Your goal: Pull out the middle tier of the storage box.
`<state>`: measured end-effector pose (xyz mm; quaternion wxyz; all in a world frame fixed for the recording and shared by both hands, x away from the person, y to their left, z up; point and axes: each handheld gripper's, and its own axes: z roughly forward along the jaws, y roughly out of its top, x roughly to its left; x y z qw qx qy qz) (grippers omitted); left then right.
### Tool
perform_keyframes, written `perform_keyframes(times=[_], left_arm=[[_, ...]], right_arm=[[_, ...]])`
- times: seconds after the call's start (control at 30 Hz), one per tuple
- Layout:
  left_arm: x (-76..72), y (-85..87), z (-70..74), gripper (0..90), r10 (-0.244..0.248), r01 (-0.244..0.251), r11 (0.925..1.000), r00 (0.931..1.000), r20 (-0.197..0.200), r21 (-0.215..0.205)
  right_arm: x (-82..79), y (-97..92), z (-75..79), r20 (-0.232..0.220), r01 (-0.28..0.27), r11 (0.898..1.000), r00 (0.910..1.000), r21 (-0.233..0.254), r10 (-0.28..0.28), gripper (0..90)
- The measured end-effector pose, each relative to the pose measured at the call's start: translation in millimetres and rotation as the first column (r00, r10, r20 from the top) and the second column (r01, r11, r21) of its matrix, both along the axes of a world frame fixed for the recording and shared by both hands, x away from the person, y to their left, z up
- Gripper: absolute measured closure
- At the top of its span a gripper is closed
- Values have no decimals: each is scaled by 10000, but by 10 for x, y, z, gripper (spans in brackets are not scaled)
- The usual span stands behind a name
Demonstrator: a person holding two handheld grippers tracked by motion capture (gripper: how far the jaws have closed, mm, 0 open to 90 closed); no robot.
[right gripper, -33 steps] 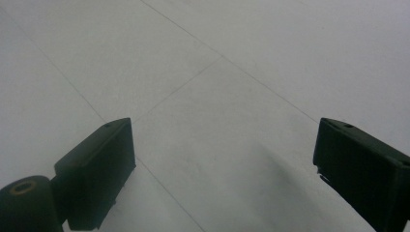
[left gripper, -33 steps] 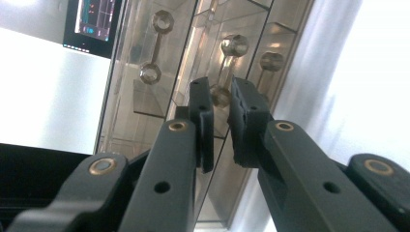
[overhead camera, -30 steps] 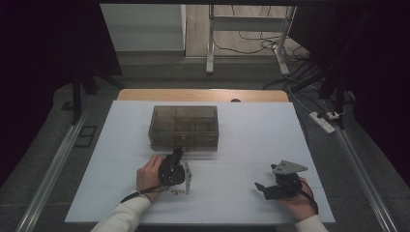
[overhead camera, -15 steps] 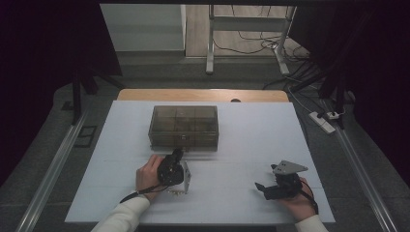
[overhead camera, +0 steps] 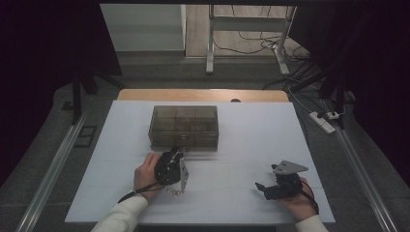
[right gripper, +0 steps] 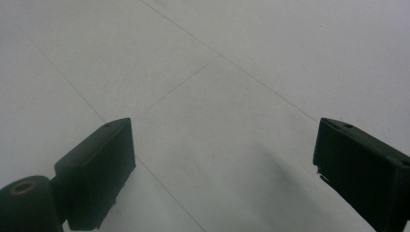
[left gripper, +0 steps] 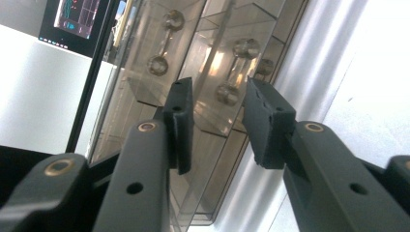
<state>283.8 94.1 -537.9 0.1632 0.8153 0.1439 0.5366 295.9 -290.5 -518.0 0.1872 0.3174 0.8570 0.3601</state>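
Facing drawer box (overhead camera: 183, 126), left tool (left gripper: 212, 121) opening; no readable labels.

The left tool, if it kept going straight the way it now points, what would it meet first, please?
Most likely the drawer handle on the front of the smoky clear drawer box: it lies just ahead between the left tool's parted jaws, which have just been opening, though depth is unclear.
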Motion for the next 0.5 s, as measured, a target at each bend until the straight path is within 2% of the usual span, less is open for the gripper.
perform_keyframes(times=[0.07,0.2,0.23,0.33,0.43,0.47,0.5], left_arm=[[-7,12,23,590,-66,64,9998,9999,-89,-174],[3,36,65,497,-373,331,9976,9968,-709,-605],[6,44,77,497,-521,454,9964,9941,-955,-710],[9,61,97,473,-667,558,9940,9909,-1169,-937],[16,88,134,458,-840,654,9887,9870,-1371,-1351],[21,89,129,452,-936,690,9821,9862,-1363,-1751],[23,101,144,450,-930,660,9812,9852,-1443,-1816]], right_arm=[[-1,-2,0,4,11,10000,10000,0,-11,75],[-3,-3,3,23,31,10000,10000,6,-31,75],[-3,-3,3,23,31,10000,10000,6,-31,75],[-3,-9,6,58,19,10000,10000,26,-19,75],[-4,-13,8,63,33,10000,10000,33,-33,75],[-4,-14,7,63,33,10000,10000,33,-33,76],[-3,-14,7,65,31,10000,10000,28,-31,75]])
